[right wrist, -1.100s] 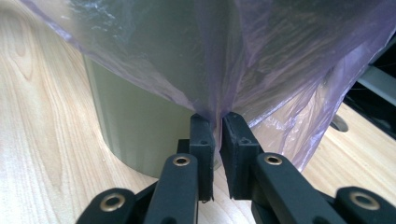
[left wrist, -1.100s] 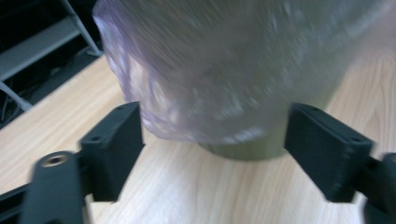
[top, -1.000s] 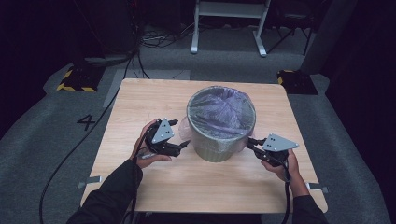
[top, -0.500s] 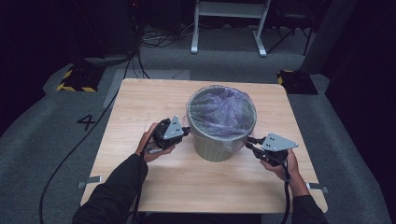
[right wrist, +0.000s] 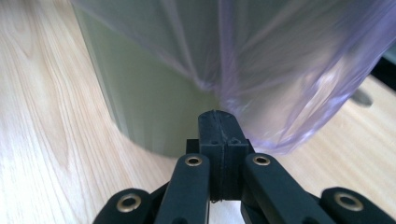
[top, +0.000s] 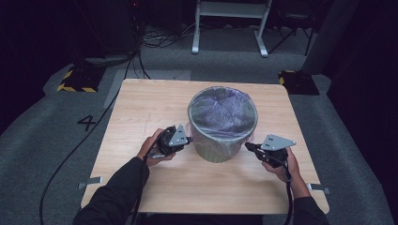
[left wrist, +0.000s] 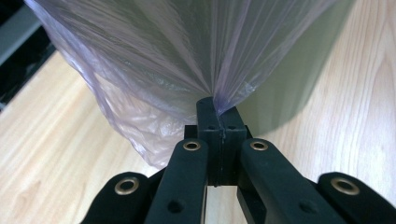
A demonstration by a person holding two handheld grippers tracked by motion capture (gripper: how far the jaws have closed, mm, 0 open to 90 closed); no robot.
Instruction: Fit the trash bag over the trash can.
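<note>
A round grey-green waste bin [top: 220, 150] stands mid-table, lined with a translucent purple plastic bag [top: 223, 110] whose edge hangs over the rim. My left gripper [top: 187, 138] is at the bin's left side. In the left gripper view its jaws are shut on the overhanging bag film [left wrist: 187, 70], which fans out from the pinch at the left gripper [left wrist: 218, 105]. My right gripper [top: 248, 146] is at the bin's right side, jaws shut. In the right gripper view the bag's [right wrist: 289, 70] creases gather just above the right gripper's tips [right wrist: 218, 114], against the bin wall [right wrist: 149, 102].
The bin stands on a light wooden table [top: 141, 108] with bare board all round it. Cables [top: 70, 159] run over the grey floor at the left. A white stand's legs [top: 230, 28] rise beyond the far edge.
My left gripper, open a second ago, has moved right to the bin and shut on the bag's overhang. The right gripper has barely moved.
</note>
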